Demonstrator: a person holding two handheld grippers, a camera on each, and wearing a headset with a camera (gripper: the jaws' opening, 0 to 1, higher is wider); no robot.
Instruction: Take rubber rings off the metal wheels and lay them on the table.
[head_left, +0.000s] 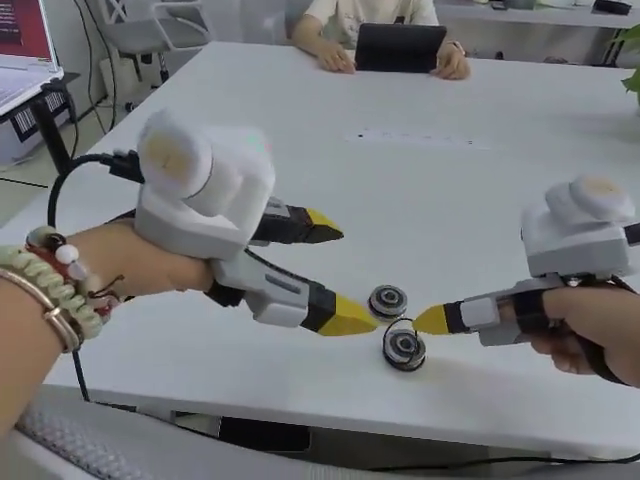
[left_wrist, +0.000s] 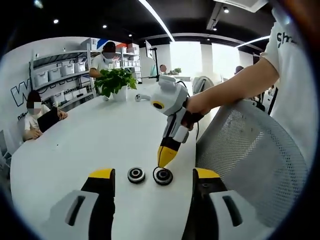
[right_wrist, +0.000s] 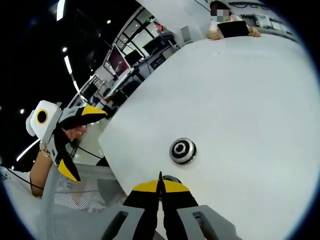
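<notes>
The person's left hand (head_left: 150, 268) grips the white left tool with black, yellow-tipped jaws (head_left: 343, 273) from behind. The forearm comes in from the lower left, with beaded bracelets (head_left: 55, 290) round the wrist. This tool's jaws stand wide apart, one above the other, pointing right. The right hand (head_left: 585, 325) holds the matching white right tool (head_left: 428, 320) low, pointing left, its jaws pressed together into one yellow point. The two tools' tips sit near each other, not touching.

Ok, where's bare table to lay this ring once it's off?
Widest free patch: the table beyond the far wheel, up to the seated person's tablet. Crowded by the front edge: the near wheel, the rubber ring pinched by the shut right gripper, and the open left gripper.
</notes>
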